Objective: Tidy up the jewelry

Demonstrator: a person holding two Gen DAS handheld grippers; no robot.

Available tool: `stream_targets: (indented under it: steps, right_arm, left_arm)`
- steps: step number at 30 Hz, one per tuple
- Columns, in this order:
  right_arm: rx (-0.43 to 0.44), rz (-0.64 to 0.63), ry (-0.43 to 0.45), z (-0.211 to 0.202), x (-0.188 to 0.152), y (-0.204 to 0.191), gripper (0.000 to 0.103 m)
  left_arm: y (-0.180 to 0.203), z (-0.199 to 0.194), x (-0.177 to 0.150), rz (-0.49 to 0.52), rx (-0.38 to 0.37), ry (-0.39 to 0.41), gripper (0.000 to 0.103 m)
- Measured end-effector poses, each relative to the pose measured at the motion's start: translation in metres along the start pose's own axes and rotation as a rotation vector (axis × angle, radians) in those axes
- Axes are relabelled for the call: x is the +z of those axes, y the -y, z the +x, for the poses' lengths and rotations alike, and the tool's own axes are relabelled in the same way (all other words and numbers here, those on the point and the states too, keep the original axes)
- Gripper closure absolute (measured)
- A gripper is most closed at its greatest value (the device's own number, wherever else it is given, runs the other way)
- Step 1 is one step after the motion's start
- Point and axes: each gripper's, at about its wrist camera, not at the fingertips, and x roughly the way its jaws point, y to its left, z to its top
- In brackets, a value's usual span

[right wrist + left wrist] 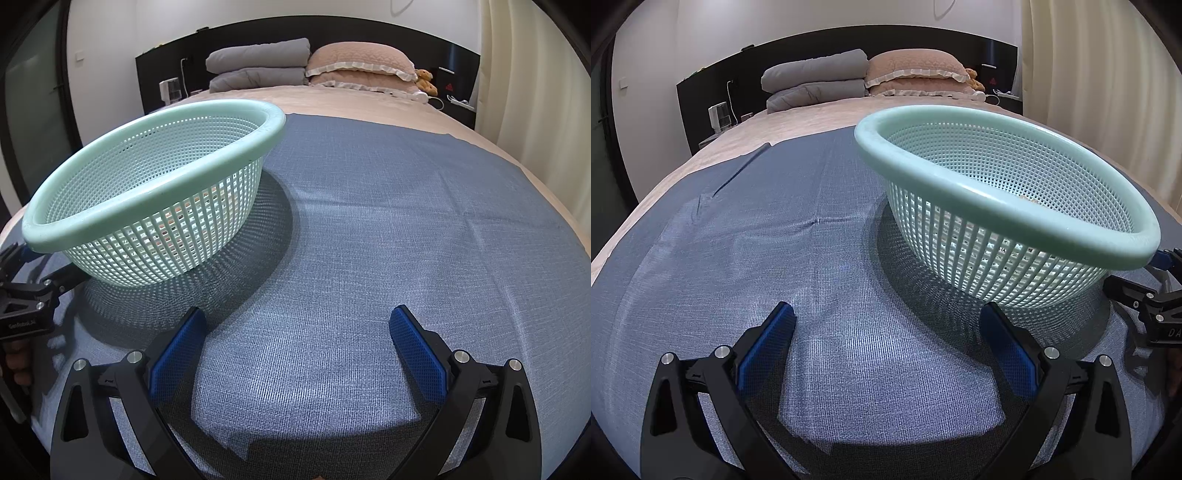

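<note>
A mint-green perforated plastic basket (pixel 1008 192) stands on a blue cloth (pixel 775 236) spread over the bed. It shows at the right of the left wrist view and at the left of the right wrist view (pixel 155 206). Something small and pale lies inside it, seen through the mesh; I cannot tell what. My left gripper (pixel 886 332) is open and empty, left of and in front of the basket. My right gripper (pixel 297 332) is open and empty, right of and in front of it. No jewelry is plainly visible on the cloth.
The blue cloth (pixel 406 206) covers the near part of a beige bed. Folded grey bedding (pixel 258 62), a pink pillow (pixel 362 59) and a small teddy bear (pixel 426 81) lie at the black headboard. Curtains (pixel 1108 74) hang at the right.
</note>
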Motion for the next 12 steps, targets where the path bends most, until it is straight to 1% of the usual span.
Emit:
stream_targets:
  steps: [12]
  right_arm:
    - [0.000, 0.000, 0.000, -0.0002, 0.0002, 0.0000, 0.007]
  left_arm:
    - [-0.0005, 0.0035, 0.0062, 0.004, 0.006, -0.019, 0.004]
